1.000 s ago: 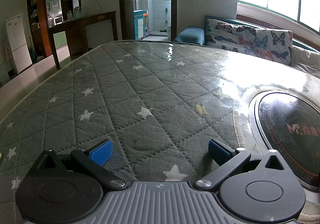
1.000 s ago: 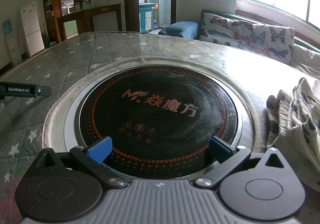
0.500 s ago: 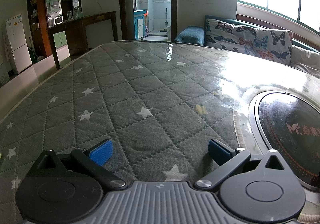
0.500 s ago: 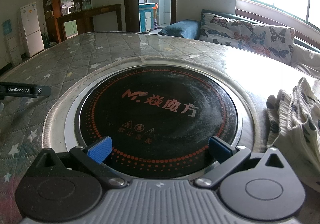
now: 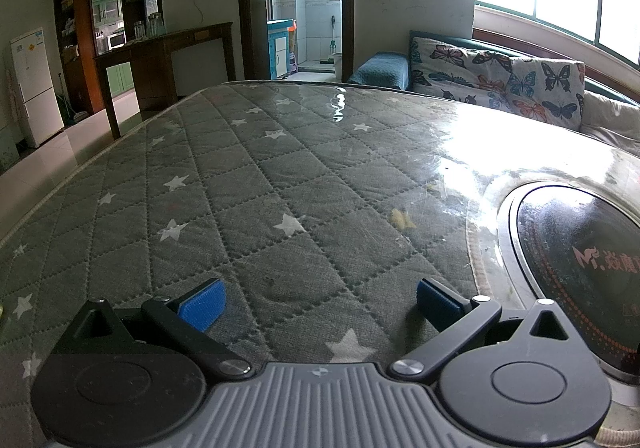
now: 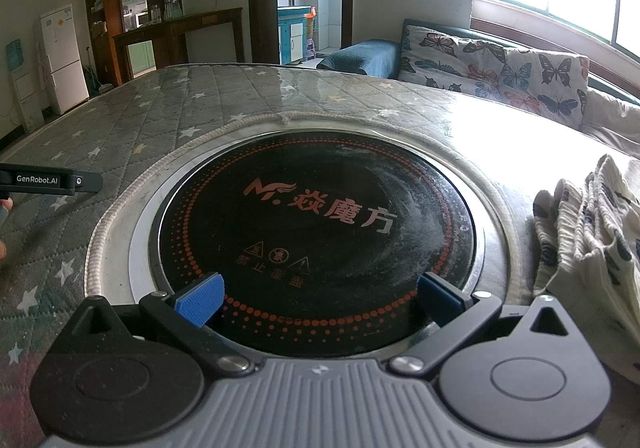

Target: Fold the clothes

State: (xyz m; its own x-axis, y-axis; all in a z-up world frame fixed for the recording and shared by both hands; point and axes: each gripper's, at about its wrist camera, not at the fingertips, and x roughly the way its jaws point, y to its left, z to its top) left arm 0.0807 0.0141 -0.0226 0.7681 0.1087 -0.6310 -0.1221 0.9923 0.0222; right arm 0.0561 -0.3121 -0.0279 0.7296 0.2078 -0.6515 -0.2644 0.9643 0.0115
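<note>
Two views come back to me. On the left wrist view, my left gripper (image 5: 318, 298) has its blue fingers (image 5: 202, 304) spread wide with nothing between them, over the grey quilted worktop (image 5: 248, 184) printed with white stars. At the right edge I see part of a round black cooktop (image 5: 580, 248) set into the surface, with an orange logo cut off by the frame. No clothing shows in this view.

On the right wrist view, my right gripper (image 6: 318, 298) is likewise spread wide and empty, poised over the cooktop (image 6: 320, 224). Its orange print reads "M" followed by Chinese characters, with three small warning symbols and more characters beneath. The clothes (image 6: 588, 244), a cream crumpled heap with dark markings, lie on the worktop (image 6: 120, 128) to the right of the cooktop, just beside my right-hand finger and not touching it. At the left edge, a black bar marked "GenRobot.AI" (image 6: 40, 179) pokes in.
</note>
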